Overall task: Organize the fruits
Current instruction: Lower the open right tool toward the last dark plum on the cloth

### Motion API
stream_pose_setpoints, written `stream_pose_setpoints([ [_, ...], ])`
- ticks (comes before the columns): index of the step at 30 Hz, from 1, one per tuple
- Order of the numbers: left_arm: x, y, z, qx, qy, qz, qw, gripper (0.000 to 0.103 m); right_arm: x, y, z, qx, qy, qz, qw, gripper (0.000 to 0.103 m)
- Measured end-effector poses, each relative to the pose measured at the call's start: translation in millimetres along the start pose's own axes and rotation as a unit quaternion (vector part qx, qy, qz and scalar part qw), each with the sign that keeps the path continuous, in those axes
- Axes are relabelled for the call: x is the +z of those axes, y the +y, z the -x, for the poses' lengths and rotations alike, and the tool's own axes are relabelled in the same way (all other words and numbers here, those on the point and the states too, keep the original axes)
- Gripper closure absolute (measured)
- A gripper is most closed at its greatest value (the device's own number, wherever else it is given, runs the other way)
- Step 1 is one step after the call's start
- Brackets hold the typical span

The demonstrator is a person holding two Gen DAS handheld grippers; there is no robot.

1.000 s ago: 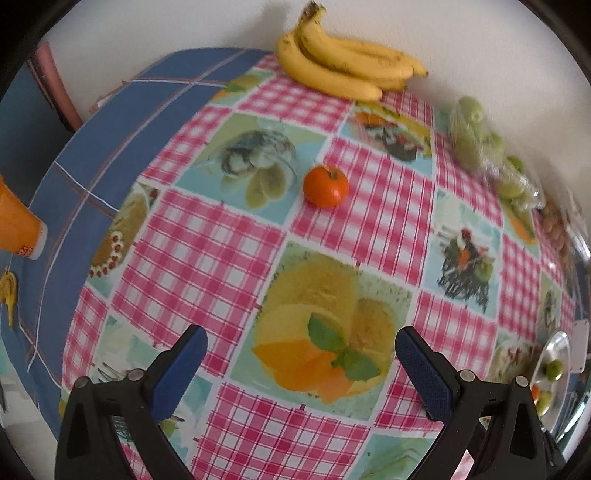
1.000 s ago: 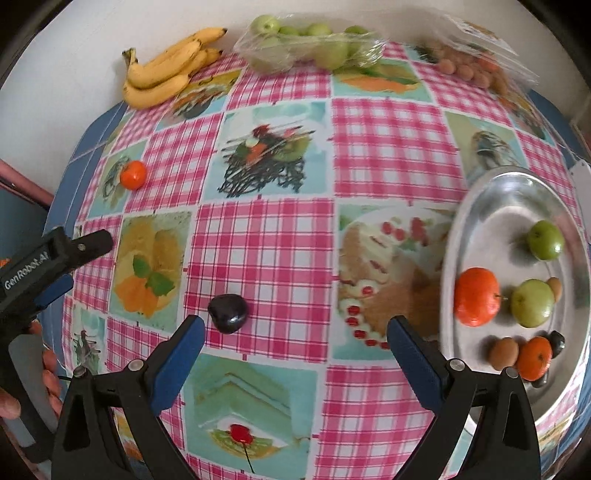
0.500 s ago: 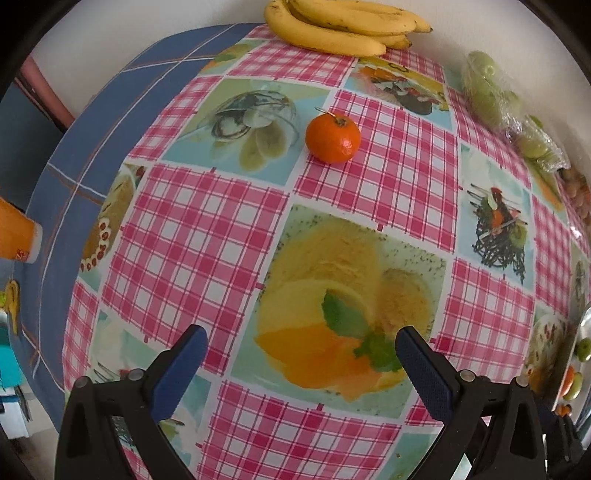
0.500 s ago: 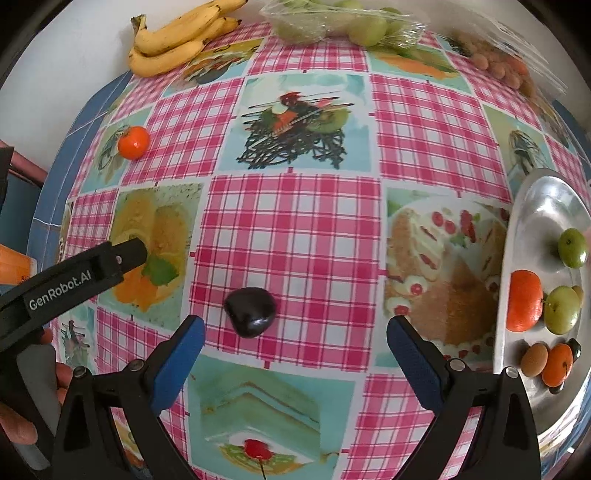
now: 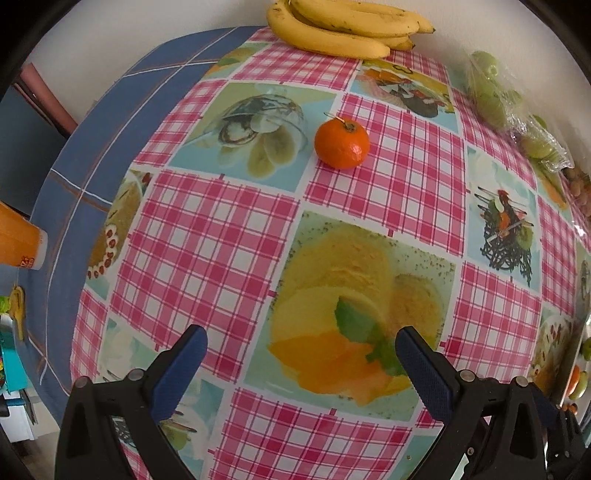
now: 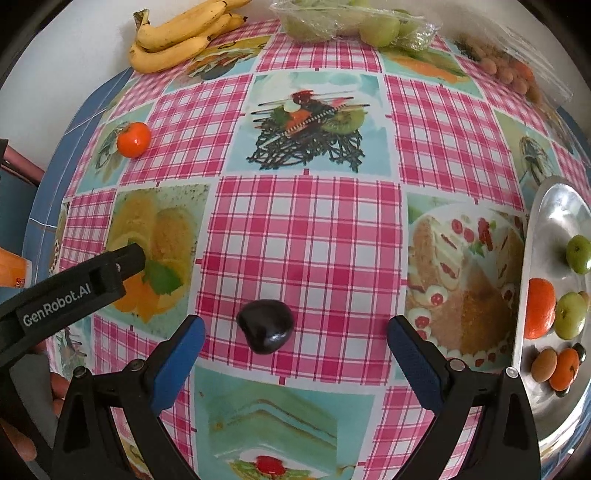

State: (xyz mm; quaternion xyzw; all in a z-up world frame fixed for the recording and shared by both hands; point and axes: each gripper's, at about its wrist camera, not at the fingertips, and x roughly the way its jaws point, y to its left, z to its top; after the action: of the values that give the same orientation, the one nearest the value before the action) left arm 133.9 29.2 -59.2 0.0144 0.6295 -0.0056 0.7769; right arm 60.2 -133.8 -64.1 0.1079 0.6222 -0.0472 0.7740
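Observation:
A small orange mandarin (image 5: 342, 142) lies on the checked tablecloth, well ahead of my open, empty left gripper (image 5: 301, 349); it also shows in the right wrist view (image 6: 133, 139). A dark plum-like fruit (image 6: 266, 326) lies just ahead of my open, empty right gripper (image 6: 295, 338), between the blue pads but left of centre. A silver tray (image 6: 554, 206) at the right holds mandarins, green fruits and small brown and dark fruits. The left gripper's arm shows at the left of the right wrist view (image 6: 74, 291).
Bananas (image 6: 177, 37) lie at the table's far edge by the wall. A plastic bag of green fruit (image 6: 354, 22) and a bag of small brown fruit (image 6: 509, 66) lie at the back. An orange cup (image 5: 18, 236) stands off the table's left edge.
Both grippers have moved forward over the table. The mandarin and the dark fruit appear larger and closer. Both grippers stay open.

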Motion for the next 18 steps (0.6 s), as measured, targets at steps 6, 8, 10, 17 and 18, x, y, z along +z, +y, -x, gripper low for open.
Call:
stream_pose_setpoints([
  [6,6,7,9,-0.018,-0.006,0.006,0.9998,0.0,-1,5,1,-0.008,-0.008,0.014,1.0,0.005],
  [8,8,10,12,-0.023,-0.01,0.011,0.9996,0.0,0,5,1,-0.008,-0.008,0.012,1.0,0.006],
  [10,11,14,15,-0.026,-0.014,0.012,0.9995,0.0,1,3,2,-0.006,-0.011,0.009,1.0,0.011],
  [17,13,10,19,-0.025,-0.015,0.002,0.9996,0.0,0,1,7,-0.001,-0.017,0.018,1.0,0.015],
  [18,12,7,18,-0.024,-0.015,0.001,0.9996,0.0,-1,2,7,-0.001,-0.017,0.02,1.0,0.022],
])
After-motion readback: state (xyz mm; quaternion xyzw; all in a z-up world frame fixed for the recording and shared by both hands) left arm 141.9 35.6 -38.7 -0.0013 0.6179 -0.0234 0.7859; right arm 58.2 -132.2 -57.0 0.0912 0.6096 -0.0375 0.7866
